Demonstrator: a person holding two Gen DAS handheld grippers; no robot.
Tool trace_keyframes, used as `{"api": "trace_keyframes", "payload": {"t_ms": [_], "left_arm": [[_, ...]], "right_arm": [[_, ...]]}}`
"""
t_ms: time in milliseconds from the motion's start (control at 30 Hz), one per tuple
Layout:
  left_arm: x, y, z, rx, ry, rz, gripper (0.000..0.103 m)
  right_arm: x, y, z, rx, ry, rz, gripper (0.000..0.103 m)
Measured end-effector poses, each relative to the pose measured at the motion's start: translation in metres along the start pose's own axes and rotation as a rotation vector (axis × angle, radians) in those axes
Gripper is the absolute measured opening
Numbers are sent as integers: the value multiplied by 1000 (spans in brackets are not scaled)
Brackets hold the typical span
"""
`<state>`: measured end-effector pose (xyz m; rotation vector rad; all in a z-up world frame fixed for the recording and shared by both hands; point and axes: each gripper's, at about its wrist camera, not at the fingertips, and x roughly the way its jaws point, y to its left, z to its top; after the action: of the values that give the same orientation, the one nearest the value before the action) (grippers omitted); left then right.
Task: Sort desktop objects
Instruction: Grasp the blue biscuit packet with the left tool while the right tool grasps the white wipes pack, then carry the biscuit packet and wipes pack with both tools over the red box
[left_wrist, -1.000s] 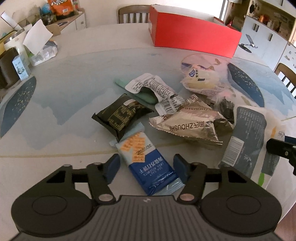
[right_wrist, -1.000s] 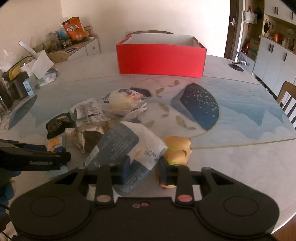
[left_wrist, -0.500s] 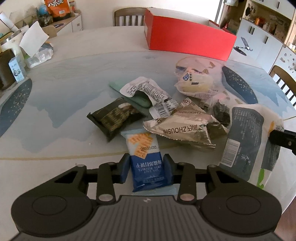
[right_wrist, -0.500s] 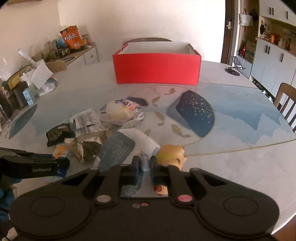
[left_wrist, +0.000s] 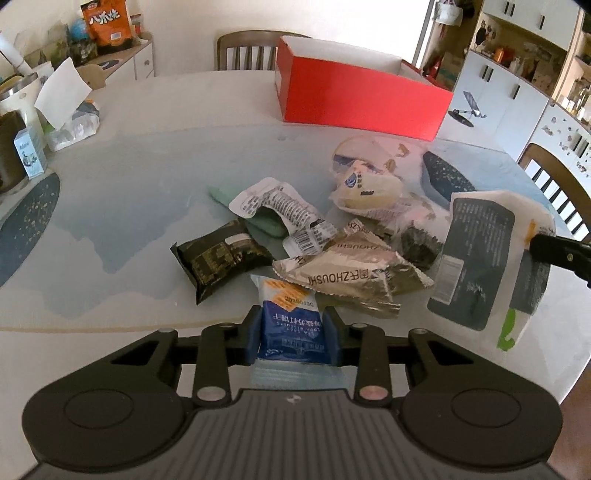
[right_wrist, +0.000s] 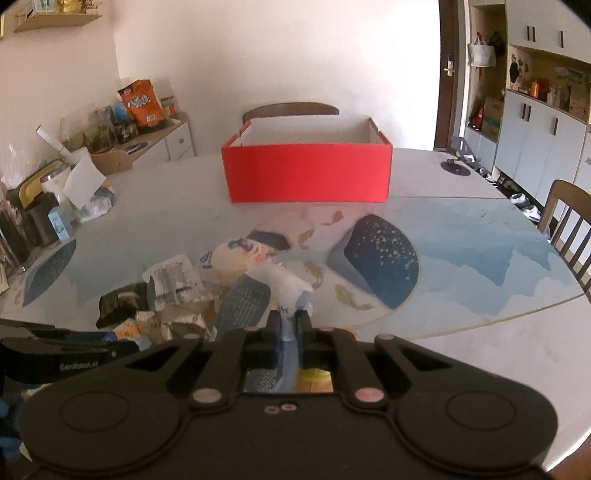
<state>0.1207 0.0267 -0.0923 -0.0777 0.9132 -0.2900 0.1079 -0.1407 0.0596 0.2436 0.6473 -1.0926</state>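
My left gripper (left_wrist: 293, 334) is shut on a blue cracker packet (left_wrist: 290, 325) at the table's near edge. My right gripper (right_wrist: 288, 328) is shut on a large white and grey bag (right_wrist: 255, 299), which also shows lifted at the right of the left wrist view (left_wrist: 480, 254). A pile of snack wrappers lies mid-table: a dark packet (left_wrist: 218, 258), a silver ZHOUSHI wrapper (left_wrist: 343, 277), a white printed wrapper (left_wrist: 277, 206) and a bun in clear wrap (left_wrist: 365, 188). An open red box (right_wrist: 306, 173) stands at the far side.
A round table (left_wrist: 147, 122) with a blue patterned glass top holds it all. Cups, tissue and a small carton stand at the left edge (left_wrist: 33, 147). Chairs (right_wrist: 569, 221) stand at the right and behind the box. A phone stand (right_wrist: 458, 166) sits far right.
My left gripper closed on the blue packet and lifted it. My right gripper closed on the white and grey bag and raised it off the table.
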Motion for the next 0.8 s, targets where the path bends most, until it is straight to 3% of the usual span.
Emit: {"api": "trace_keyframes", "payload": {"t_ms": [33, 800], "left_arm": [[-2, 0, 0, 57, 7, -74, 33], [-69, -11, 37, 114, -168, -237, 33]], "right_arm": [[-1, -1, 2, 2, -5, -1, 8], [-25, -6, 25, 70, -85, -77, 8]]}}
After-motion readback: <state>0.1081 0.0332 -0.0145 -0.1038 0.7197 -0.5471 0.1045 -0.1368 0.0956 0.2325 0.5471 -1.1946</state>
